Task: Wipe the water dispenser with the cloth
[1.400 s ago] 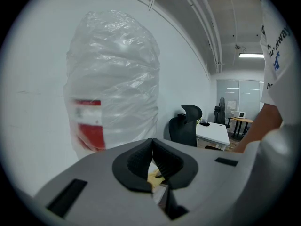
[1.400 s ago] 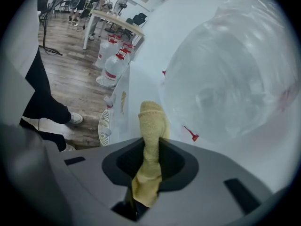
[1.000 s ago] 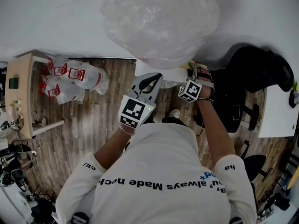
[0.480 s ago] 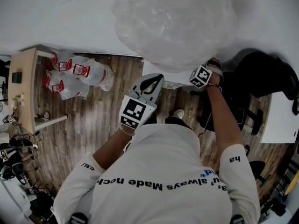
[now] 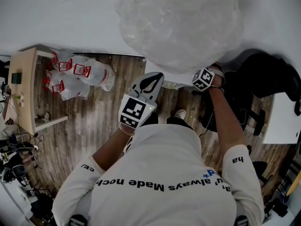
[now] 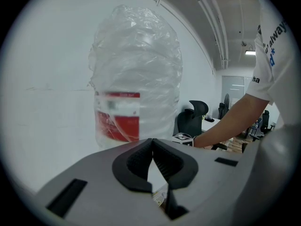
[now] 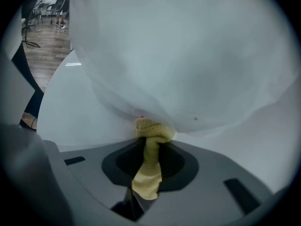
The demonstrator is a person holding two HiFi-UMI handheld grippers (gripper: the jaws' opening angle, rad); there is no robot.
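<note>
1. Yellow cloth is sitting pinched between the right gripper's fingers. It is bunching just past the tips against the water dispenser top, under the wrapped bottle.
2. Over the last second the right gripper has been sliding rightward round the bottle base; the wipe is probably progressing.
3. Right arm is reaching forward. Left gripper is hanging back, fingers pressed together, empty.
</note>
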